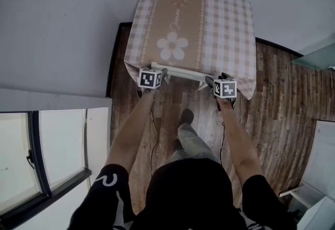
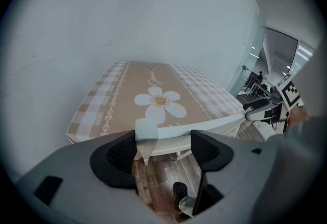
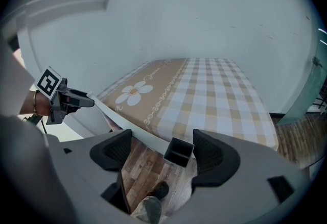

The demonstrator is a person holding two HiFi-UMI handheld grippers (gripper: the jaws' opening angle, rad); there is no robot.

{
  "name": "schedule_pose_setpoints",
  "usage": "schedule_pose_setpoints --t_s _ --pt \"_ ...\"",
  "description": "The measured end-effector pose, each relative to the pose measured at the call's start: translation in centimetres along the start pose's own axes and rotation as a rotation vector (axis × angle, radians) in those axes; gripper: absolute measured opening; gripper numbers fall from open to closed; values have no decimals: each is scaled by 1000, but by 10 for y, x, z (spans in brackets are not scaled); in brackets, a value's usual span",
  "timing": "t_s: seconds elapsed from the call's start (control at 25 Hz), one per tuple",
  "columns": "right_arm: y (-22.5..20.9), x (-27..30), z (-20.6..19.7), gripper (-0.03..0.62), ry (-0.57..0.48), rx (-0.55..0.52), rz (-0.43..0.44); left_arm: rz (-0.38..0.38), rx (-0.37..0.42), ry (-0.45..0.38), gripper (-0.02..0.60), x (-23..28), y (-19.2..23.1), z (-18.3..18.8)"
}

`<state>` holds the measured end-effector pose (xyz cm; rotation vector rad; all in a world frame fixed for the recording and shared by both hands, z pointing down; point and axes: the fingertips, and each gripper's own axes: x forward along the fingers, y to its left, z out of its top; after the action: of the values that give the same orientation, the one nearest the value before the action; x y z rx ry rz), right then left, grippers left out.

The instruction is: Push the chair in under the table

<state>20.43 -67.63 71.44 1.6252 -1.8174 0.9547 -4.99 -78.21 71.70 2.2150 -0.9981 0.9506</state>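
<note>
Now, at the near edge of table: left gripper spread wide, nothing clamped, left corner of chair back between jaws, close by one pad. White back rail along that edge. Right gripper likewise wide, rail's right end loose between jaws.

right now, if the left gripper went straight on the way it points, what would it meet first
The chair: its white back corner sits between the left gripper's open jaws, seemingly close, though depth is unclear.
</note>
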Motion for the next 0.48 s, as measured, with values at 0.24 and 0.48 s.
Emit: schedule_pose_setpoints --t_s 0.24,0.48 --pt "-18 5 8 396 0 54 12 7 -19 4 350 7 -7 10" --pt "-20 7 8 413 -9 63 21 10 -29 27 348 9 -6 10"
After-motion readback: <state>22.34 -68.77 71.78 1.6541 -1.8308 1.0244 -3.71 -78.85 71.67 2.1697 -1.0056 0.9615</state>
